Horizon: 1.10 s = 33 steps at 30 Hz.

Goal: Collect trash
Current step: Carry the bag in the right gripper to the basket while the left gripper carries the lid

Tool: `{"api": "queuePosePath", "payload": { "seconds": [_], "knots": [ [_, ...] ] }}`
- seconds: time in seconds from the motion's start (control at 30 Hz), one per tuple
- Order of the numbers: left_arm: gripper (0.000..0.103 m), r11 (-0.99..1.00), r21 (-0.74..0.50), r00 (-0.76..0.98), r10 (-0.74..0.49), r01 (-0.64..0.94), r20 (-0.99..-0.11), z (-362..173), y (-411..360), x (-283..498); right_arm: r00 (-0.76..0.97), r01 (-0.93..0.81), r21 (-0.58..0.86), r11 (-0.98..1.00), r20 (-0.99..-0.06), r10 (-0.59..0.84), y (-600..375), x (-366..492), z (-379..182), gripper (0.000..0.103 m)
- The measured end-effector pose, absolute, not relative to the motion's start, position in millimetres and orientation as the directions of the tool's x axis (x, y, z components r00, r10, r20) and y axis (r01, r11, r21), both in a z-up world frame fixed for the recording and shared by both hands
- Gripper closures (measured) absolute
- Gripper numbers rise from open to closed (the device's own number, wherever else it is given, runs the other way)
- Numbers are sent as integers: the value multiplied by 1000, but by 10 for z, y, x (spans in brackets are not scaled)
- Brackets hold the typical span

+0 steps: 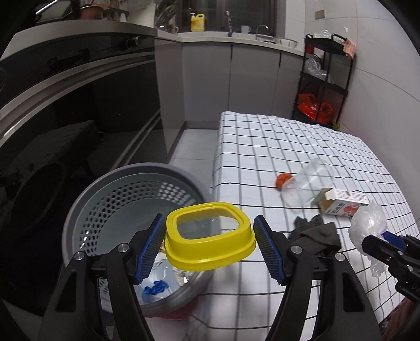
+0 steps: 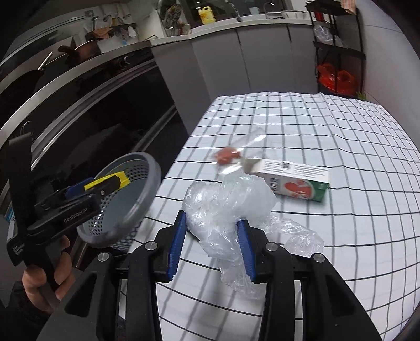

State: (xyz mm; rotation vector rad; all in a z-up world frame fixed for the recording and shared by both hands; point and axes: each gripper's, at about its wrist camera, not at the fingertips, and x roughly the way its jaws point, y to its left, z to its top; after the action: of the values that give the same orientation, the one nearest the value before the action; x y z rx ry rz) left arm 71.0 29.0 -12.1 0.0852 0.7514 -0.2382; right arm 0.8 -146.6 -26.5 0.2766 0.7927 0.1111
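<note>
My left gripper (image 1: 209, 245) is shut on a yellow-rimmed clear lid (image 1: 210, 238) and holds it over the near edge of the grey perforated trash basket (image 1: 78, 209). The basket holds foil and a blue scrap (image 1: 155, 287). My right gripper (image 2: 213, 244) is shut on a crumpled clear plastic bag (image 2: 225, 207) above the checked tablecloth (image 2: 315, 126). On the table lie a clear plastic cup (image 1: 307, 183), an orange scrap (image 1: 283, 179), a small carton (image 1: 341, 203) and a dark cloth (image 1: 313, 236). In the right wrist view the left gripper (image 2: 105, 185) hangs over the basket (image 2: 147, 188).
The basket stands on the floor left of the table, beside dark oven fronts (image 1: 65, 91). Grey cabinets (image 1: 231, 78) with a counter and a yellow bottle (image 1: 197, 22) lie behind. A black shelf rack (image 1: 325, 78) with an orange bag stands at the table's far right.
</note>
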Motion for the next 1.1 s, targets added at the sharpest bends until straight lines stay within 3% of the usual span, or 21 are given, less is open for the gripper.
{"api": "queuePosePath", "payload": {
  "seconds": [0.57, 1.1],
  "knots": [
    [36, 999, -15, 705, -34, 34, -709, -233, 1331, 896, 635, -204, 317, 926, -677, 372, -346, 782, -294, 65],
    [36, 998, -47, 642, -4, -50, -767, -457, 1636, 1190, 558, -282, 313, 907, -716, 420, 63, 1453, -578, 65]
  ]
}}
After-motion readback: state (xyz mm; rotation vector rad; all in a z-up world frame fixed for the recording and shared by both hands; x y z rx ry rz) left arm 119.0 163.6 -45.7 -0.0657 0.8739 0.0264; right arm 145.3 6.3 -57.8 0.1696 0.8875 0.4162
